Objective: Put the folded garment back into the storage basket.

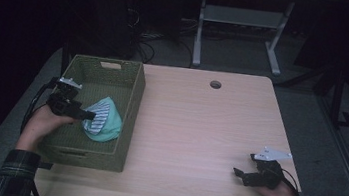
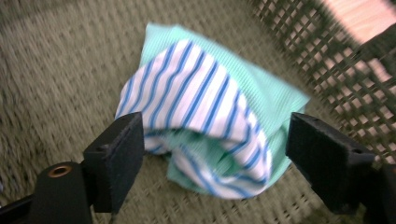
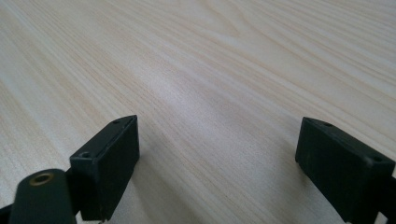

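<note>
While my left gripper [image 1: 88, 115] hangs inside the woven basket [image 1: 134, 104] at the tabletop's [image 1: 198, 131] left edge, its fingers [image 2: 116, 156] stand wide apart and grip nothing. A bundled cloth [image 2: 210, 126], mint green with a white, blue-striped piece folded over it, lies on the basket floor between and just beyond those fingers; in the left gripper view neither pad presses on it, though the left pad sits close against the striped edge. From the high view I see the cloth [image 1: 103, 124] toward the basket's right wall, nearer the front than the back. The basket itself runs along the tabletop's left edge, from near the far left corner down almost to the near edge. My right gripper [image 1: 239, 174] rests low by the tabletop's near right corner, well apart from the basket. Its fingers [image 3: 109, 161] are spread wide too, with bare wood grain between them.
</note>
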A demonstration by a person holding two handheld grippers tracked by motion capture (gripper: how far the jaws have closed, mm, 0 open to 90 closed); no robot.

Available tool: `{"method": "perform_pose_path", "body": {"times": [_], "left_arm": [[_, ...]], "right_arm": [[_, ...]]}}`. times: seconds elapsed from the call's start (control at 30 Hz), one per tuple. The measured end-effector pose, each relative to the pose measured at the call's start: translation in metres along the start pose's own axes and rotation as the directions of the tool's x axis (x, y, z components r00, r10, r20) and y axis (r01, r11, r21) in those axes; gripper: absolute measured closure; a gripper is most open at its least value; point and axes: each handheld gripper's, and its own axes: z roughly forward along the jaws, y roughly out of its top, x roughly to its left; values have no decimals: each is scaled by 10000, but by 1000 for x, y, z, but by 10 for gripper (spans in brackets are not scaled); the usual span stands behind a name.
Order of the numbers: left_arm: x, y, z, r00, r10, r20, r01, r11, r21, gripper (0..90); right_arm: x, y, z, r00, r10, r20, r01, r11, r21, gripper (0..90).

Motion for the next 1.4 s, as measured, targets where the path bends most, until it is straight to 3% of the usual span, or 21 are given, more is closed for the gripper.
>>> {"method": "perform_pose_path", "body": {"times": [0.27, 0.8, 1.17, 1.4], "left_arm": [[-13, 13, -15, 9999, 87, 58, -82, 9971, -754, 163], [-54, 36, -31, 9978, 527, 396, -441, 9801, -1935, 163], [-88, 54, -27, 9912, 1101, 733, -901, 9676, -2357, 163], [-113, 63, -21, 9827, 1504, 1080, -1176, 9574, -2637, 163]], "right_arm": [[0, 0, 0, 10000, 7, -11, -7, 10000, 10, 133], [0, 0, 0, 10000, -50, -2, 50, 10000, -19, 133], [0, 0, 0, 10000, -29, -6, 29, 10000, -9, 133], [0, 0, 0, 10000, -12, 2, 12, 10000, -5, 133]]}}
